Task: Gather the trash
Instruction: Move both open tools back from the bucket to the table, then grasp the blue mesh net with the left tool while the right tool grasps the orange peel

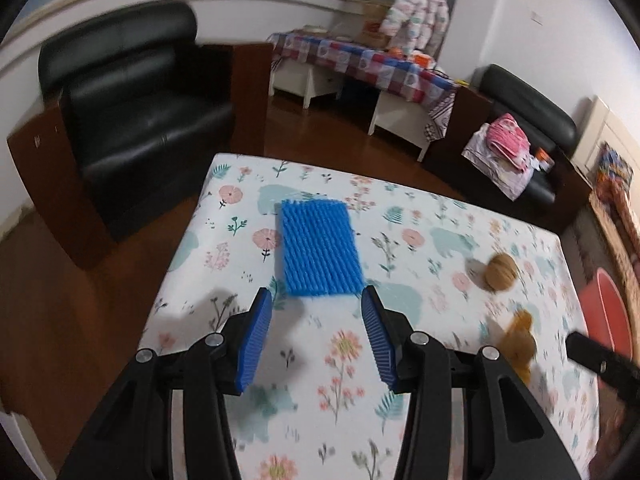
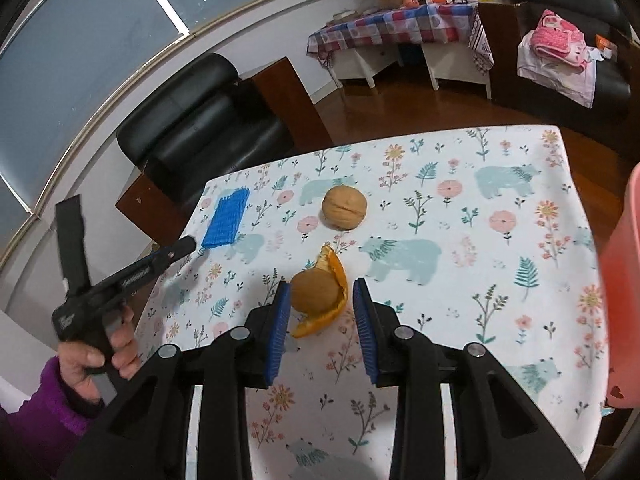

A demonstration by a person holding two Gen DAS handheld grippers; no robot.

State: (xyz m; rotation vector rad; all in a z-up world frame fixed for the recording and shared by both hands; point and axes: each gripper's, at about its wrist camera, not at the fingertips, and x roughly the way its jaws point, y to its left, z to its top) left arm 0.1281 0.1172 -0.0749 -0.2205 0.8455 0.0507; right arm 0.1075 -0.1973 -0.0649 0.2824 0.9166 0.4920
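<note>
Right gripper (image 2: 322, 300), nearest the lens in its own view, stands with jaws apart around the orange peel (image 2: 320, 300), which cups a round brown lump and lies on the floral-covered bench (image 2: 460, 216); nothing is clamped yet. Closing here could go wrong: the curled peel may crush or fold, and the lump inside may squirt out and roll across the cloth. Left gripper (image 1: 318, 300) hovers open and empty just short of the blue foam net (image 1: 319, 247); that flat, springy sheet could slide ahead of the pads if they come in too shallow. Only the right wrist view shows the pink bin (image 2: 624, 292) at the bench's right edge clearly, and the walnut (image 2: 344, 208) sharply; the left wrist view blurs both brown pieces but shows the net's ribbed texture up close.
</note>
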